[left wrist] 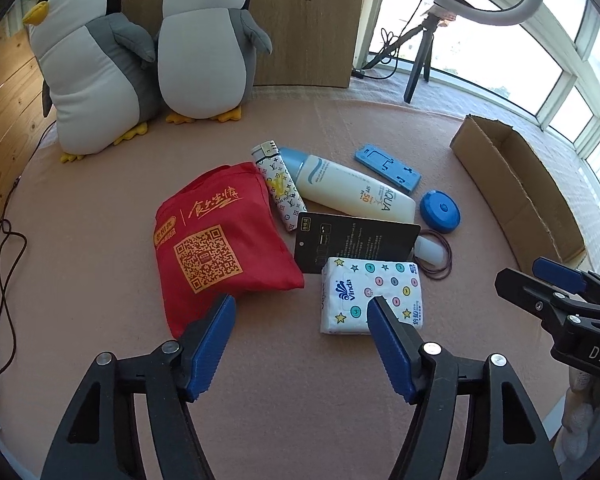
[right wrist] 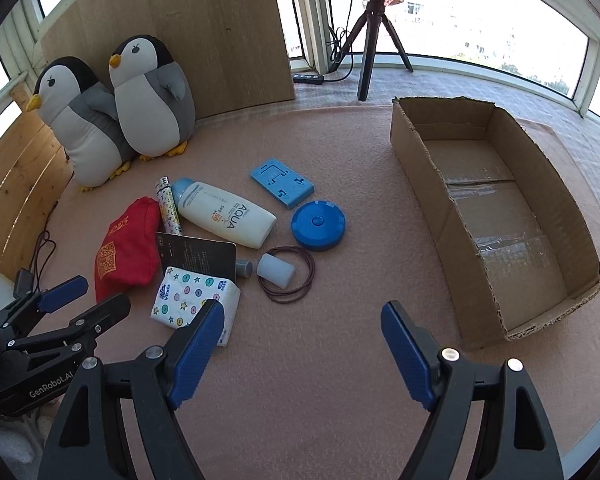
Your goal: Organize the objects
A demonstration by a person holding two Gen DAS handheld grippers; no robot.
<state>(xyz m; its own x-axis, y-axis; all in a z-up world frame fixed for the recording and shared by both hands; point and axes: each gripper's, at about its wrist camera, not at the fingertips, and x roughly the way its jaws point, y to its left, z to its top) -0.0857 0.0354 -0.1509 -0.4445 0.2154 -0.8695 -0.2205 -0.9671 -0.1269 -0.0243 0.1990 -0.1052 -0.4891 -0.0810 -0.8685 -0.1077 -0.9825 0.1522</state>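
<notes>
Beside the tissue pack [right wrist: 196, 300], sunscreen bottle [right wrist: 226, 218] lies flat, cap toward penguins [right wrist: 116, 108].

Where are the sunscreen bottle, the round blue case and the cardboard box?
sunscreen bottle [right wrist: 224, 216], right wrist view, on the middle of its cream body.
round blue case [right wrist: 318, 225], right wrist view, on its flat top near the centre button.
cardboard box [right wrist: 436, 184], right wrist view, on its near long wall.

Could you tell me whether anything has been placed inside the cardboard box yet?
No, the cardboard box shows only its bare taped floor, with all the small items lying outside it.
</notes>
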